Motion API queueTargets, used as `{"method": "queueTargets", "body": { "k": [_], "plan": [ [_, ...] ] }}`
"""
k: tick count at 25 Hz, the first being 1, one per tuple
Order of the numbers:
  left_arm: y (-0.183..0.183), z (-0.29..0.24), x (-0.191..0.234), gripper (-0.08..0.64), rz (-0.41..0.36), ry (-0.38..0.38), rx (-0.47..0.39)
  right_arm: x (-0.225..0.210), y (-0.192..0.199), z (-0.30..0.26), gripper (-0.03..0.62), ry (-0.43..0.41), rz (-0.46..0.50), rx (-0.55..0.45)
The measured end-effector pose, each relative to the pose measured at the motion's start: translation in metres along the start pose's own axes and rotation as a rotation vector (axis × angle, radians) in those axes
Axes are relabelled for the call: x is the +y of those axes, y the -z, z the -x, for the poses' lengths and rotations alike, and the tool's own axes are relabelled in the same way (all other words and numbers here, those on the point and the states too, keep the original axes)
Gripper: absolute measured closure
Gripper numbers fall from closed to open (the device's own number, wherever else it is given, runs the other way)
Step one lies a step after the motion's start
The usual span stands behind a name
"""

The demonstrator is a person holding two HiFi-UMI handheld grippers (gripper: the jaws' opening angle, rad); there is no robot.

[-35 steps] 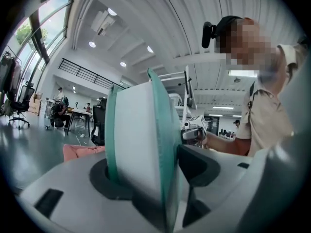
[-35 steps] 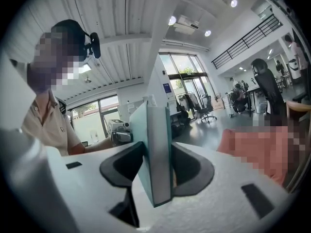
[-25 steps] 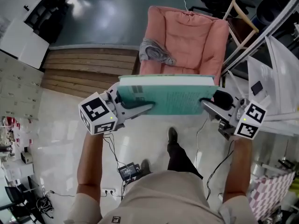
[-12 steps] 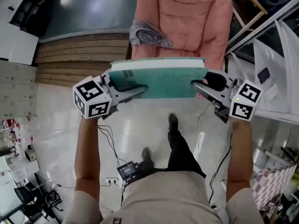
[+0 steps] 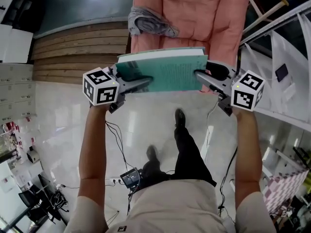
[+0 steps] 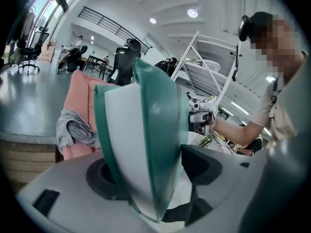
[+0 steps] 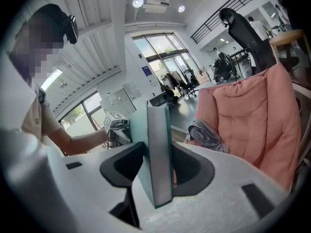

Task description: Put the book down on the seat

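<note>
A teal book [image 5: 163,72] hangs between the two tools, in front of a pink padded armchair [image 5: 194,13]. It is not lying on the seat. In the head view it sits roughly level, its white page edge turned toward the chair and its far edge overlapping the seat's front.

The left tool [image 5: 140,84] grips the book's left end. In the left gripper view both dark pads touch the covers, and the book fans out thicker between them. These jaws have just been opening a little, with the book between them all the while. The right tool [image 5: 201,76] clamps the other end, and the right gripper view shows its pads pressed flat on both covers.

A crumpled grey cloth [image 5: 148,23] lies on the chair's left side, by the armrest.

The chair stands where a strip of wooden planks [image 5: 73,52] meets a dark, shiny floor [image 5: 82,4]. Nearer the person, the floor is glossy white tile [image 5: 53,130]. A small black box with trailing cables [image 5: 130,178] lies on it by the person's feet. A white metal rack [image 5: 286,47] runs along the right.

The gripper views show a tall hall with round ceiling lights, a railed upper gallery, large windows and black office chairs farther back.
</note>
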State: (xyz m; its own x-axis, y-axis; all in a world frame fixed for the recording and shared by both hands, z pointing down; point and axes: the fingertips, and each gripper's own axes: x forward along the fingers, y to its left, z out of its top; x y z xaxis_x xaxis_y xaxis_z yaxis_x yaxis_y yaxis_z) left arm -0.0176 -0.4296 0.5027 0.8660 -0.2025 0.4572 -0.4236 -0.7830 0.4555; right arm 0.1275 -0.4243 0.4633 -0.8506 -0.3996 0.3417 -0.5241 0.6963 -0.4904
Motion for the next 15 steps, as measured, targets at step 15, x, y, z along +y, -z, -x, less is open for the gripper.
{"method": "queueTargets", "body": {
  "k": [15],
  "plan": [
    [0.124,-0.131,0.142,0.229,0.178,-0.047,0.119,-0.171,0.133,-0.082,0.422,0.012,-0.134,0.02]
  ]
}}
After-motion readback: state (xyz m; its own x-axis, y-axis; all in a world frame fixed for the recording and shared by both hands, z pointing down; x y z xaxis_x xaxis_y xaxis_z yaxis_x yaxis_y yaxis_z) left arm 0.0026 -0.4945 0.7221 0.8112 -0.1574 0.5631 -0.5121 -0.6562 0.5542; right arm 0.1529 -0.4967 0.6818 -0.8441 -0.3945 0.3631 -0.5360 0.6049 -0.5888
